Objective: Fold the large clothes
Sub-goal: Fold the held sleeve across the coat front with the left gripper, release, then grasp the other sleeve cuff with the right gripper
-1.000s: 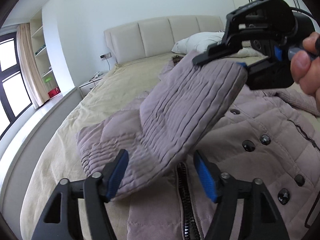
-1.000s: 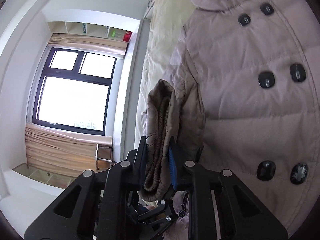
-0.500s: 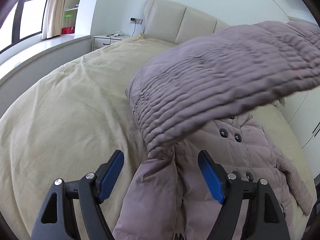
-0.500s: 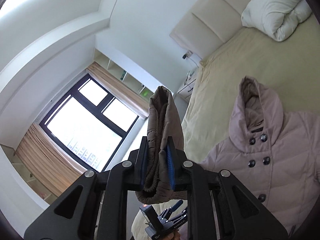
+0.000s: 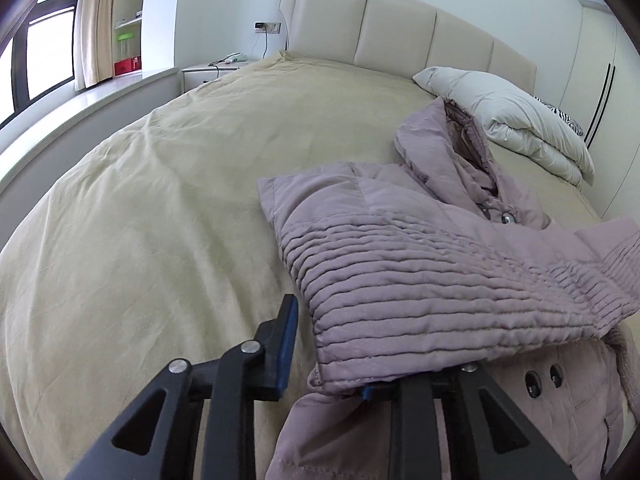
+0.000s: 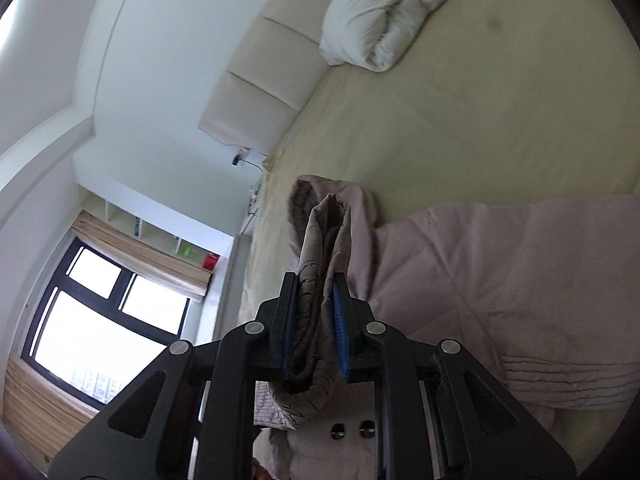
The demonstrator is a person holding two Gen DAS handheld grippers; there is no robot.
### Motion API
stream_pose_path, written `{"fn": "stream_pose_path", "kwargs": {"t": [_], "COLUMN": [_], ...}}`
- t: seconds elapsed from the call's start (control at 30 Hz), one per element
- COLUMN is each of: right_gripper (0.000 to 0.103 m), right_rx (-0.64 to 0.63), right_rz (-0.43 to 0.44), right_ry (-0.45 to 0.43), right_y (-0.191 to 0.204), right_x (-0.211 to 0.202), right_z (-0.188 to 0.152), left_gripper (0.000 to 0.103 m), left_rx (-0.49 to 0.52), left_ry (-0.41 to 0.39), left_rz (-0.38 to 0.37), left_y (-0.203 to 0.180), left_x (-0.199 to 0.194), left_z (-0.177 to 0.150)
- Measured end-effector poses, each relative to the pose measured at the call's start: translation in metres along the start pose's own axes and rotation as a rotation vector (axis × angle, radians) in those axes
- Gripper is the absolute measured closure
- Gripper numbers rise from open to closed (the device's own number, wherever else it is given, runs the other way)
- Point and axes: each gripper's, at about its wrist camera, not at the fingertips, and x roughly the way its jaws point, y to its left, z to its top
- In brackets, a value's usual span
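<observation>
The right tongs (image 6: 314,330) are pinching the sleeve cuff (image 6: 320,280), carrying the sleeve across the coat (image 5: 460,280) lying on the bed (image 5: 160,200) (apparently to fold it inward). The left tongs (image 5: 326,356) are closing at the coat's near edge, nothing visibly pinched yet.

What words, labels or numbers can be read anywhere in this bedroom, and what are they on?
No text can be read in either view.
Red box on the window shelf: any print is too small and blurred to read.
Green container above it: no legible label.
Coat on the bed: its snap buttons show no legible marking.
Wall socket beside the headboard: no legible marking.
</observation>
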Motion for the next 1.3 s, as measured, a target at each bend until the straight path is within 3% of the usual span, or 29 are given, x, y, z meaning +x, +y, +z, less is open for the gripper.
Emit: {"fn": "stream_pose_path", "kwargs": {"t": [0.1,0.2,0.27,0.47,0.6,0.7,0.77,0.8,0.83,0.87,0.97,1.03,1.13,1.23,1.3], "right_gripper": [0.087,0.087,0.089,0.087,0.086,0.086,0.077,0.061,0.035,0.029,0.029,0.029,0.03,0.032,0.032], "right_rx": [0.057,0.108,0.089,0.009,-0.06,-0.172,-0.251,-0.271,-0.275,-0.265,-0.25,-0.232,-0.317,-0.33,-0.334], "right_rz": [-0.111,-0.228,-0.251,-0.303,-0.323,-0.281,-0.261,-0.24,-0.225,-0.217,-0.236,-0.267,-0.259,-0.302,-0.222], "right_ry": [0.03,0.076,0.098,0.056,-0.044,-0.035,0.006,0.028,0.048,0.059,0.138,0.179,0.162,0.158,0.096], "right_y": [-0.049,-0.101,-0.117,-0.102,-0.068,-0.032,-0.005,0.003,0.009,0.013,0.003,-0.015,-0.022,-0.009,0.004], "right_x": [0.039,0.077,0.087,0.066,0.023,0.03,0.038,0.047,0.058,0.065,0.096,0.114,0.123,0.12,0.102], "right_z": [-0.012,-0.026,-0.035,-0.031,-0.033,-0.043,-0.05,-0.053,-0.057,-0.064,-0.078,-0.088,-0.097,-0.095,-0.092], "left_gripper": [0.076,0.064,0.054,0.054,0.054,0.054,0.054,0.056,0.06,0.06,0.06,0.059,0.06,0.062,0.062], "left_rx": [0.039,-0.006,-0.022,-0.072,-0.021,0.024,0.033,0.04,0.051,0.064,0.083,0.098,0.104,0.078,0.108], "left_ry": [0.03,0.033,0.044,0.067,-0.043,-0.096,-0.076,-0.052,-0.028,0.011,0.103,0.105,0.112,0.001,-0.064], "left_rz": [0.029,0.012,0.005,-0.002,0.017,-0.021,-0.016,-0.006,0.008,0.013,0.027,0.029,0.043,0.047,0.058], "left_y": [0.002,0.017,0.023,0.029,0.017,0.002,-0.004,-0.005,-0.007,-0.008,-0.004,-0.004,-0.006,-0.008,-0.016], "left_x": [0.012,0.008,0.003,-0.046,-0.077,-0.068,-0.044,-0.029,-0.014,0.003,0.043,0.05,0.043,0.006,-0.007], "left_z": [-0.006,-0.007,-0.009,-0.03,-0.024,0.005,0.024,0.031,0.035,0.036,0.026,0.021,0.025,0.036,0.043]}}
